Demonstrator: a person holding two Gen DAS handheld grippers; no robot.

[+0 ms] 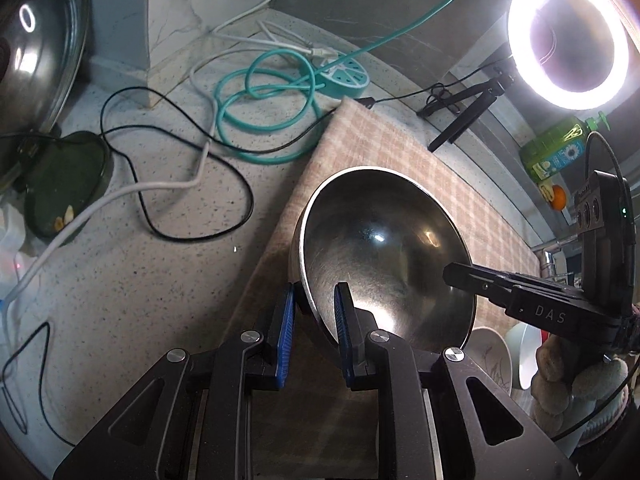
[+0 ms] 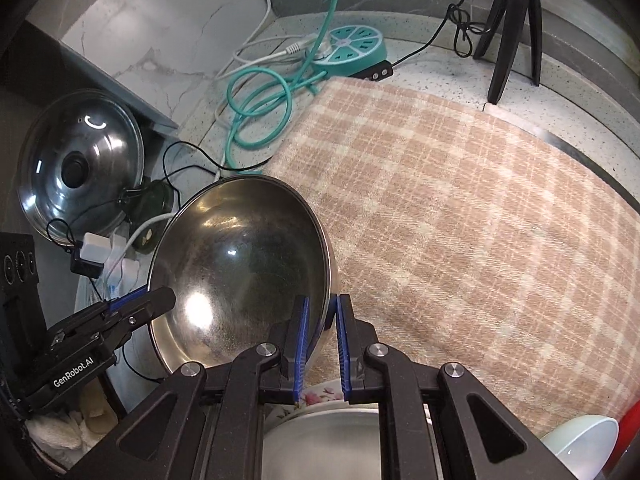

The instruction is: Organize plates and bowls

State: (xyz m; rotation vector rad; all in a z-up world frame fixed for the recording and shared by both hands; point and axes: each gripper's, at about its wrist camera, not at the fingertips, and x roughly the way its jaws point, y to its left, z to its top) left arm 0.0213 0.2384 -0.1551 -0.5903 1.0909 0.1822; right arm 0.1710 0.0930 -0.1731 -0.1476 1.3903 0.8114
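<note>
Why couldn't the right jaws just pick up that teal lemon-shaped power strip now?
Probably not yet: the right gripper is already clamped on the steel bowl's rim. The power strip sits unobstructed beyond the checked cloth.

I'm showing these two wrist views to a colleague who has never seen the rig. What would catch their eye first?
The shiny steel bowl, held tilted above the checked cloth, with the left gripper and right gripper each clamped on opposite sides of its rim. Next, the glaring ring light at the left view's upper right. Then the teal cable coiled on the speckled counter behind the cloth.
</note>
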